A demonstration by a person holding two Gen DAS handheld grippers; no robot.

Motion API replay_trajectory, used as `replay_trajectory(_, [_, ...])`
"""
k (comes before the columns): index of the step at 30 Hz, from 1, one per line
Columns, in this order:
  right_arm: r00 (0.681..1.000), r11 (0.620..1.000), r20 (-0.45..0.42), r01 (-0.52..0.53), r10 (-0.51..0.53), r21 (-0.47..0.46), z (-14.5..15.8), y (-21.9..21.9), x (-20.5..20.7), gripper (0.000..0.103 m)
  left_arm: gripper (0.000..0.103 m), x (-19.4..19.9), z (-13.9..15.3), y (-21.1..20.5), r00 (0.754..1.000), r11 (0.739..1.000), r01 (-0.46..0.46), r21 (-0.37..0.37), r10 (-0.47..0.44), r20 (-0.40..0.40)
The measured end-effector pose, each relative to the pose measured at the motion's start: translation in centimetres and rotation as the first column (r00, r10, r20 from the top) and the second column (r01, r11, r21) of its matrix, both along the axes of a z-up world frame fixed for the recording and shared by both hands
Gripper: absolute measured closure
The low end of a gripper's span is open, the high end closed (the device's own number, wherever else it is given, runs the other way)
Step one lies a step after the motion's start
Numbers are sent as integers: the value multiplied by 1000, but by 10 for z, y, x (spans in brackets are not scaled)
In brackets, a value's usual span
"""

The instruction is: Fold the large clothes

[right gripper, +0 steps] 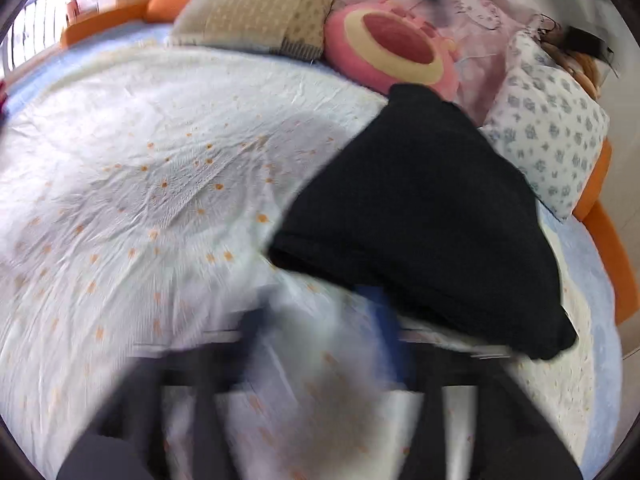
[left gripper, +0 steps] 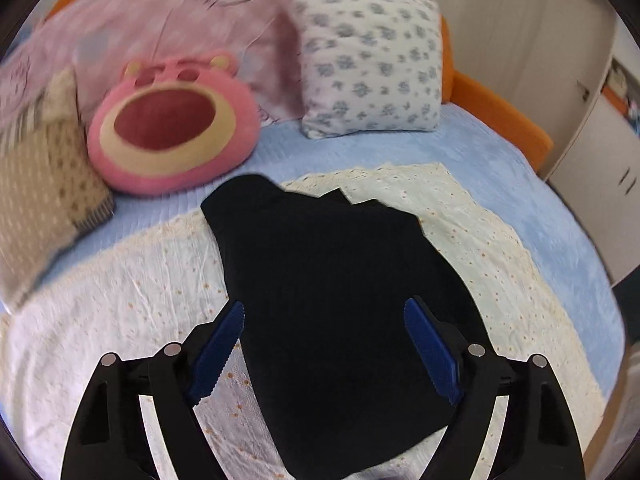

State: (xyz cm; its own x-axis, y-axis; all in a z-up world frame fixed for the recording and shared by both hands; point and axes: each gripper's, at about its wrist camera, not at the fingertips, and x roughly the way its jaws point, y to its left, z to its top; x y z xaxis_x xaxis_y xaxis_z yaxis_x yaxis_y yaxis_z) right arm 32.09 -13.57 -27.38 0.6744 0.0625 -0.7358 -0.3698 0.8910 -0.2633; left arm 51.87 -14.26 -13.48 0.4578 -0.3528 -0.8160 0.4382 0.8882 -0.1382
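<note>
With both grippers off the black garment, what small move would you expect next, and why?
Probably a last tidy: lower the open left gripper to the black garment and square its edge. The garment already lies folded in a compact bundle on the white cover, but its far edge looks uneven. The right gripper is blurred and holds nothing.

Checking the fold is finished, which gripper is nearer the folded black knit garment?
Left. The left gripper hangs open directly above the black garment; the right gripper, blurred, sits beside its near edge.
</note>
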Motion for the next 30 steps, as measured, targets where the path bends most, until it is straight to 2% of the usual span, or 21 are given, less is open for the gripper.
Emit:
replay_trajectory(2, [999,998,34,18,-20,52,13,-23,-12,18,19,1,-17,3,1000,999,11,-46,-11,-8])
replay_trajectory(4, [998,987,16,59,-62,148,27,-54,-18,18,19,3,-38,-1,999,997,23,-71,-25,-36])
replay_trajectory(7, [994,964,24,98,-108,246,48,-90,-27,18,25,1,-64,-12,997,994,51,-92,-57,-60])
replay_trajectory(11, [988,915,30,126,-149,384,78,-133,-30,18,29,7,-102,-21,995,998,21,-60,-27,-100])
replay_trajectory(14, [987,865,40,116,-155,488,107,-158,-25,21,29,15,-123,-17,992,995,-29,-100,16,-126])
replay_trajectory(17, [992,794,15,88,-122,601,126,-180,-8,39,29,21,-129,-19,991,991,-70,-114,56,-123])
replay_trajectory(18, [992,784,7,95,-126,614,127,-185,-5,53,29,24,-129,-21,990,991,-80,-109,66,-127])
replay_trajectory(19, [991,778,-12,113,-134,618,125,-190,5,59,28,27,-129,-24,989,991,-91,-98,78,-128])
replay_trajectory(22, [986,803,-82,165,-145,573,107,-192,27,72,27,31,-130,-26,989,990,-105,-92,94,-119])
replay_trajectory(24, [977,819,-150,211,-154,534,87,-193,43,74,26,30,-130,-28,991,991,-104,-90,95,-97])
replay_trajectory(27, [948,842,-215,309,-234,443,57,-202,61,76,26,27,-131,-29,994,992,-97,-86,92,-65])
replay_trajectory(30, [907,813,-301,403,-293,420,24,-218,78,77,25,27,-131,-29,994,992,-97,-81,92,-61])
